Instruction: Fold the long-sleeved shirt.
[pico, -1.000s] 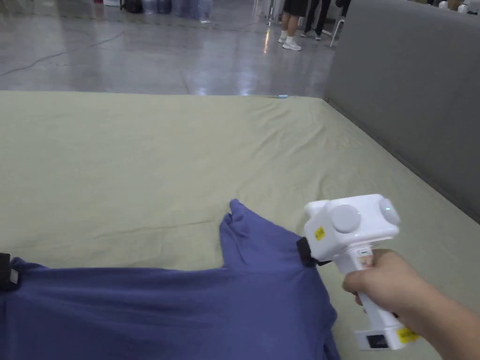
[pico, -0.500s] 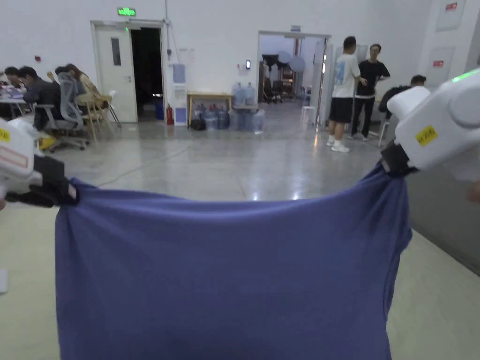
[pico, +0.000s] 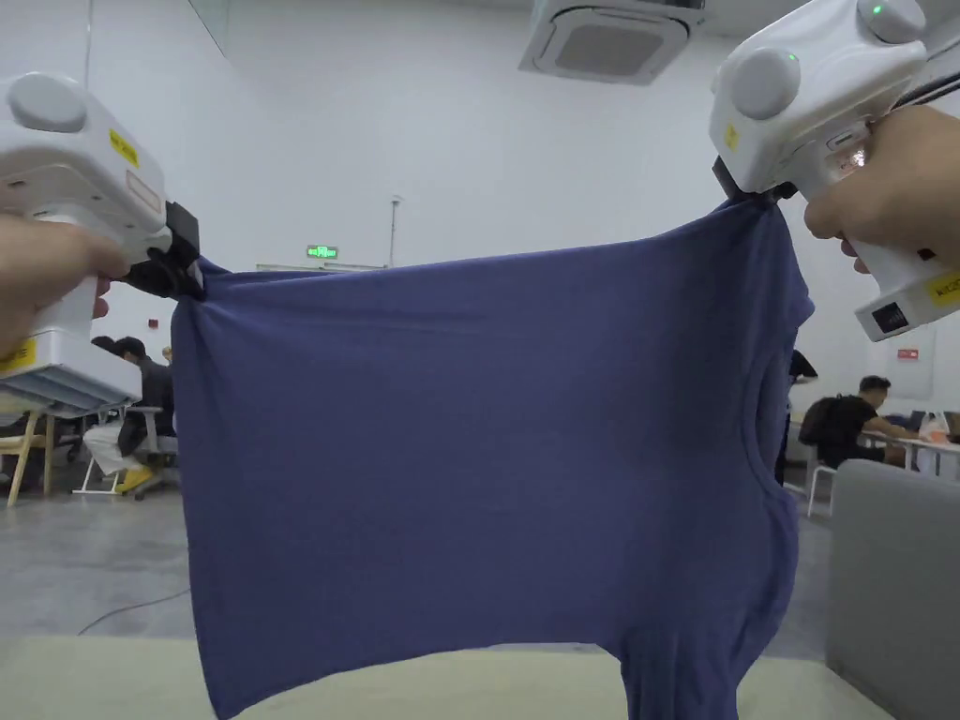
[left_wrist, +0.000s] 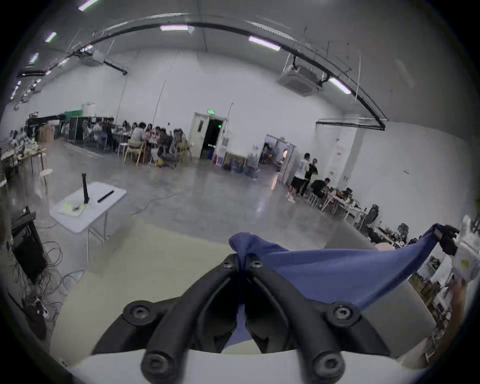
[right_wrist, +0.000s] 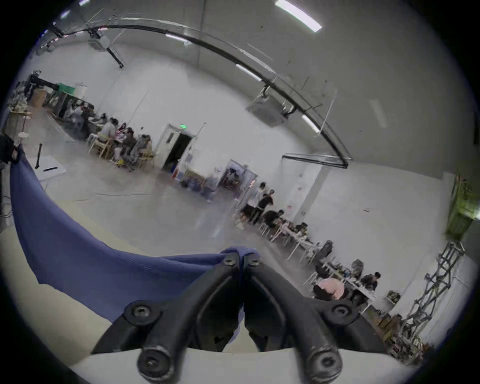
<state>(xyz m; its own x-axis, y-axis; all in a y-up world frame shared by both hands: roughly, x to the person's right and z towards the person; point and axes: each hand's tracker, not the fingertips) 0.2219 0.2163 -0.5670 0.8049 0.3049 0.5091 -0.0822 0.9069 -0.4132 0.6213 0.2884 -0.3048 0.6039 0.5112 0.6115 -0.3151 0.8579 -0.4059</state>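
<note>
No fold is made yet: the shirt (pico: 478, 450) hangs spread in the air above the sheet-covered surface (pico: 450, 684), nothing laid flat. On the left, the left gripper (pico: 178, 272) is raised, jaws clamped on one bunched corner; across on the right, the right gripper (pico: 750, 192) is higher, jaws pinching the other corner.

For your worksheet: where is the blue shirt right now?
In the head view the shirt hangs stretched between the left hand-held gripper and right hand-held gripper.
</note>
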